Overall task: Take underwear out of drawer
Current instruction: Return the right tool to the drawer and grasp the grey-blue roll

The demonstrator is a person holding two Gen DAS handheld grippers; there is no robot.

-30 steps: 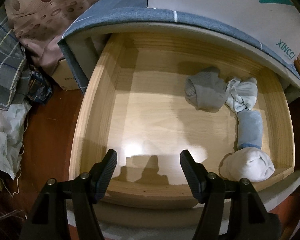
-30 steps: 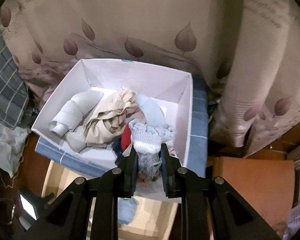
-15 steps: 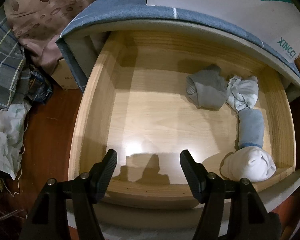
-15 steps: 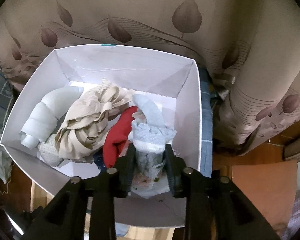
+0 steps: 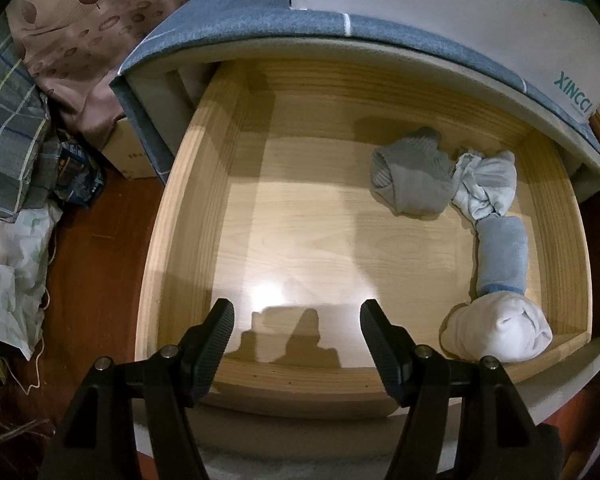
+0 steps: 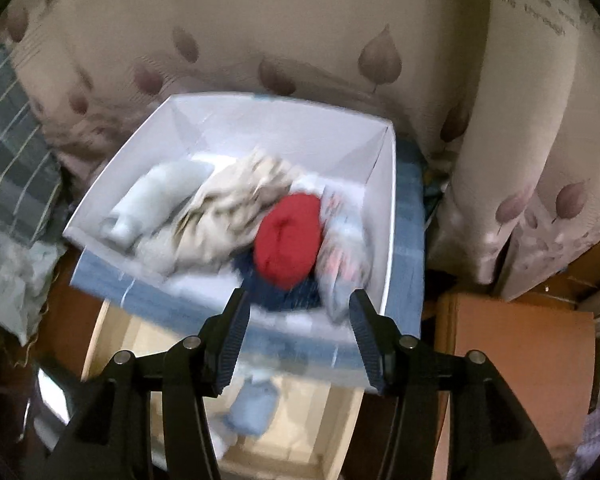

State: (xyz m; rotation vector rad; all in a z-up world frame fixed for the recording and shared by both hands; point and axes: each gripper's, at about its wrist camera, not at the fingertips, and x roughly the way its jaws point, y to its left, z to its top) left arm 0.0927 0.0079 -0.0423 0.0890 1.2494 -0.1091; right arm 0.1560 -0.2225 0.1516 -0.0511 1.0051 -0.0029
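Note:
The open wooden drawer (image 5: 188, 216) holds rolled underwear along its right side: a grey roll (image 5: 410, 178), a pale crumpled one (image 5: 486, 184), a blue roll (image 5: 502, 254) and a white roll (image 5: 498, 332). My left gripper (image 5: 296, 322) is open and empty over the drawer's front edge. My right gripper (image 6: 298, 306) is open and empty above the near side of the white box (image 6: 260, 120). The box holds a red piece (image 6: 288, 236), a beige piece (image 6: 228, 208), a pale roll (image 6: 152, 204) and the patterned piece (image 6: 342, 248) by its right wall. The right wrist view is blurred.
The white box stands on a blue-covered top (image 5: 228, 20) above the drawer. Leaf-patterned curtains (image 6: 300, 32) hang behind. Plaid cloth and bags (image 5: 8, 152) lie on the floor at the left. An orange-brown cabinet (image 6: 512, 360) is at the right.
My right gripper has opened and let go of the patterned piece, which now lies in the white box; the gripper has drawn back. The left gripper has barely moved.

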